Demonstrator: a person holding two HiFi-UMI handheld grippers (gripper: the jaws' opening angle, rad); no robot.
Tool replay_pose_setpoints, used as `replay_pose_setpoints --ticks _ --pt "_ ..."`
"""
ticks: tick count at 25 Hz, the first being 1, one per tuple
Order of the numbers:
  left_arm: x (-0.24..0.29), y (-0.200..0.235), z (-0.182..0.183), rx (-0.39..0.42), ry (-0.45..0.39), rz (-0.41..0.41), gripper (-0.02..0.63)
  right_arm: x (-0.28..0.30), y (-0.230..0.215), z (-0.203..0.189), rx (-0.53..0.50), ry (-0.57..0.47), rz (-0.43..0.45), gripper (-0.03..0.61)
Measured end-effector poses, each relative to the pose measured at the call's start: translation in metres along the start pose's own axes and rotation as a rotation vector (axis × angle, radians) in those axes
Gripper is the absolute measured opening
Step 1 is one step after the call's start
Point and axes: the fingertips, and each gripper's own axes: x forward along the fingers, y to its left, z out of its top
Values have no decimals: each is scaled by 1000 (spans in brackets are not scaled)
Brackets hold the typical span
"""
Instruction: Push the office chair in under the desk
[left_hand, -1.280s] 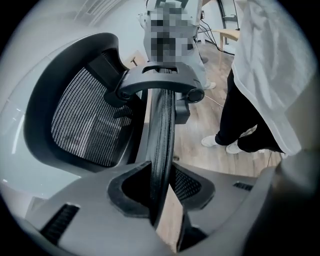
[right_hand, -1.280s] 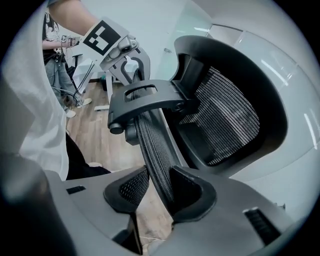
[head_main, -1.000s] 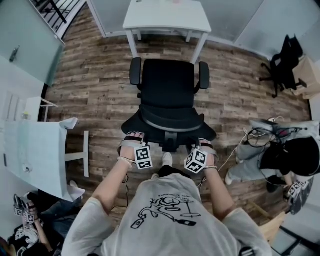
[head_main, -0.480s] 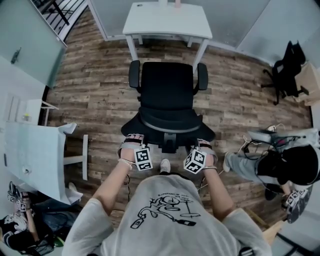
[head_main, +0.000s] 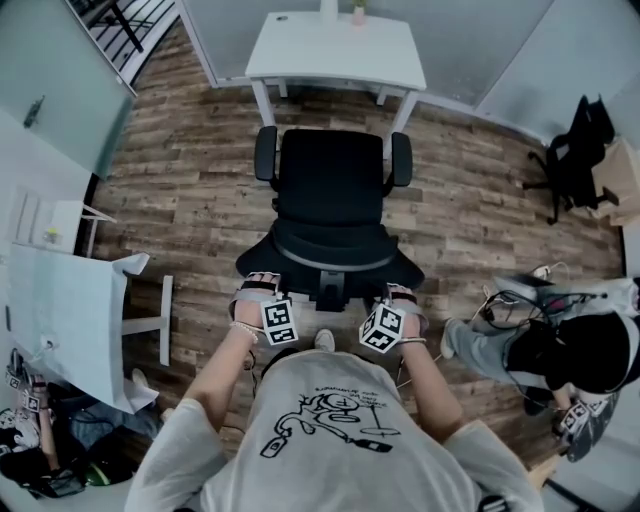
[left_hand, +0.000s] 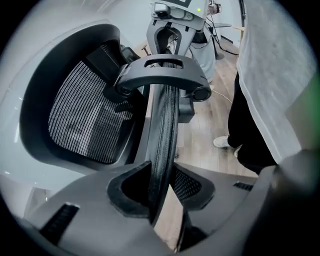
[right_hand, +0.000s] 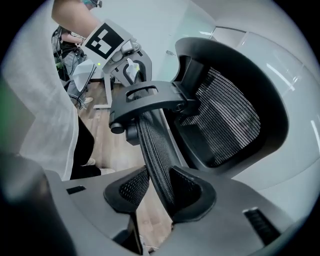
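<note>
The black office chair (head_main: 330, 185) stands on the wood floor facing the white desk (head_main: 335, 50), its seat front between the desk's front legs. In the head view I am behind its curved backrest (head_main: 330, 255). My left gripper (head_main: 262, 284) holds the backrest's left top edge and my right gripper (head_main: 400, 294) the right top edge. In the left gripper view the backrest rim (left_hand: 162, 135) runs between the jaws of the left gripper (left_hand: 160, 187), which are shut on it. In the right gripper view the mesh rim (right_hand: 155, 150) is clamped in the right gripper (right_hand: 160, 187).
A second white table (head_main: 70, 310) stands at the left. A person (head_main: 570, 345) sits on the floor at the right among cables, and another black chair (head_main: 575, 140) is at the far right. Glass walls flank the desk. More people are at the bottom left.
The chair and both grippers have moved toward the desk, and the gap between the seat front and the desk edge has shrunk. Both grips are unchanged.
</note>
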Motion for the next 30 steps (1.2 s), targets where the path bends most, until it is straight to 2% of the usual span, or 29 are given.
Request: replay_pose_setpoints --ticks 13,24,30 --pt "13 31 -14 5 4 17 125 15 -23 19 16 13 4 160" --pt "25 58 -11 81 -73 -33 133 27 -52 25 76 46 -7 163" --pt "33 72 -8 85 -97 -55 138 35 -67 26 88 66 -7 166"
